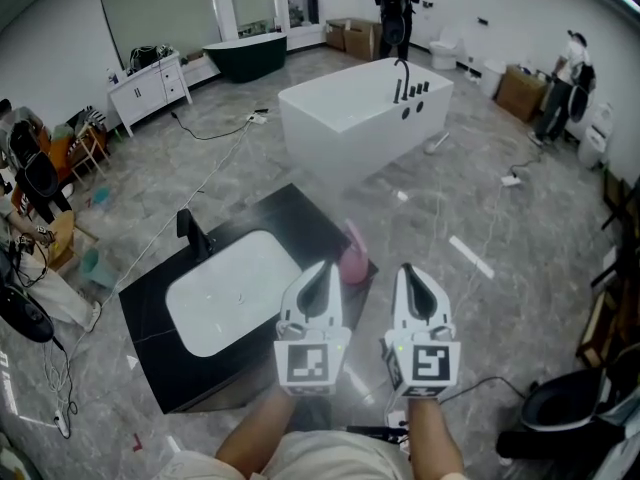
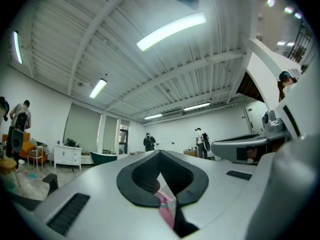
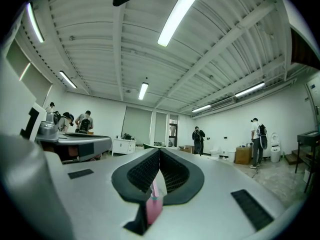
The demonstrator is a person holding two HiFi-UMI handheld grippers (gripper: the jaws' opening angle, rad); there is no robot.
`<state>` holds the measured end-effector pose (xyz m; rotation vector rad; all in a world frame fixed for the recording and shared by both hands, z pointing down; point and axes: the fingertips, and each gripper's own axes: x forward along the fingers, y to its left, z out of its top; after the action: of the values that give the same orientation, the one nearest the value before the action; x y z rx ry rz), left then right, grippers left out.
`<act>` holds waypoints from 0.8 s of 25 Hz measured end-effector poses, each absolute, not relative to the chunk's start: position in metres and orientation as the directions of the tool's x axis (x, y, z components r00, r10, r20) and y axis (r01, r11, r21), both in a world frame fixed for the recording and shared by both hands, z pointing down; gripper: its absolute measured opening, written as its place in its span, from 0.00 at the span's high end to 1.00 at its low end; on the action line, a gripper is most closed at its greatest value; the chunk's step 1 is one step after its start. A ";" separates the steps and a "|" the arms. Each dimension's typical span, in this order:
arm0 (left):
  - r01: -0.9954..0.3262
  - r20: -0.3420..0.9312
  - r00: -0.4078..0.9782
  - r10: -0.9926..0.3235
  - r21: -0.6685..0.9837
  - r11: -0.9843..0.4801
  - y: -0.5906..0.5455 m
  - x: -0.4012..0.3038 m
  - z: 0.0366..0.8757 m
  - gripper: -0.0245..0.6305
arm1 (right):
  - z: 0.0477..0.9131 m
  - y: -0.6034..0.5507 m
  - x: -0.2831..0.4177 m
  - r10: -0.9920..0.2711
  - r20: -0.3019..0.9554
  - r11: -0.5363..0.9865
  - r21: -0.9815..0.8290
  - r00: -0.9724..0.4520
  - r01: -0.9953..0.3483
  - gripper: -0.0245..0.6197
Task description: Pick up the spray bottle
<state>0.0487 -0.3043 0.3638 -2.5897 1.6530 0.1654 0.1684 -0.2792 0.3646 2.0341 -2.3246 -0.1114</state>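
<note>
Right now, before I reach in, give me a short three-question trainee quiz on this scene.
1. True or false: the left gripper holds the pink spray bottle.
2. Relative to the white sink basin in the black counter, the spray bottle stands: A inside it; B to its right in the head view; C to its left.
3. Fill in: the jaws of the right gripper are ____.
Key: 1 false; 2 B; 3 shut.

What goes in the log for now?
left gripper: shut, empty | right gripper: shut, empty | spray bottle: on counter corner, not yet gripped
</note>
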 end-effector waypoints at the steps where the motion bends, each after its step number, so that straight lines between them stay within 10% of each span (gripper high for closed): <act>1: -0.906 -0.124 0.418 -0.900 0.006 -0.422 -0.313 0.045 0.364 0.96 | 0.364 -0.289 0.164 -0.991 -0.008 0.132 0.091 -0.134 -0.987 0.95; 20: -0.874 -0.119 0.475 -0.872 0.056 -0.483 -0.450 0.023 0.372 0.96 | 0.364 -0.419 0.130 -0.995 -0.013 0.098 0.119 -0.101 -0.988 0.95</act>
<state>0.0227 -0.4502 0.3723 -2.6869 1.5902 0.2060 0.1305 -0.4186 0.3640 2.0578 -2.2749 -0.1503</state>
